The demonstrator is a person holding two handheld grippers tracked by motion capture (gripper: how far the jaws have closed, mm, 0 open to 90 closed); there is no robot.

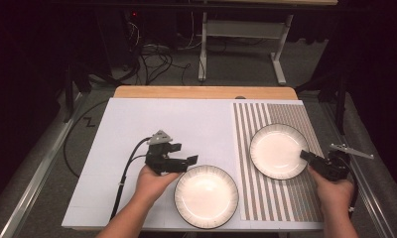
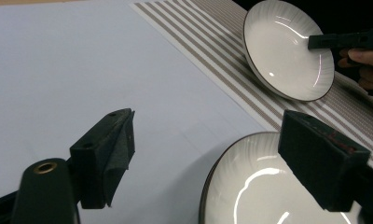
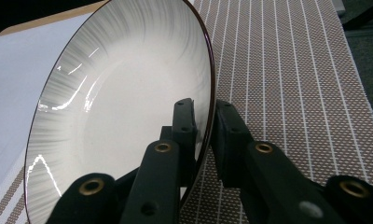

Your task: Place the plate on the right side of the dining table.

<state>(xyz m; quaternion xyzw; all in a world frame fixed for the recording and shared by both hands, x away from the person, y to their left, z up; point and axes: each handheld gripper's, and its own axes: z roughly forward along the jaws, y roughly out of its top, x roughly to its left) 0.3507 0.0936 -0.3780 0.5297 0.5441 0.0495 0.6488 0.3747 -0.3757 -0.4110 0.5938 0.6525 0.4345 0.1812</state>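
Note:
Two white plates with dark rims are on the table. The near plate (image 1: 206, 196) (image 2: 250, 186) lies flat on the white sheet by the front edge. My left gripper (image 1: 183, 153) (image 2: 208, 128) hovers at its upper left rim, jaws wide open and holding nothing. One jaw hangs over the plate's edge, the other over bare sheet. The far plate (image 1: 278, 150) (image 2: 282, 46) (image 3: 124, 107) is over the striped mat. My right gripper (image 1: 305, 155) (image 3: 203, 109) is shut on its right rim, one jaw inside and one outside. Whether that plate rests fully on the mat I cannot tell.
A white sheet (image 1: 162, 119) covers the table's left and middle, with a brown striped mat (image 1: 286, 198) (image 3: 292, 70) on the right. The wooden table edge (image 1: 201, 92) runs along the back. Cables and a desk frame (image 1: 246, 39) stand on the floor beyond.

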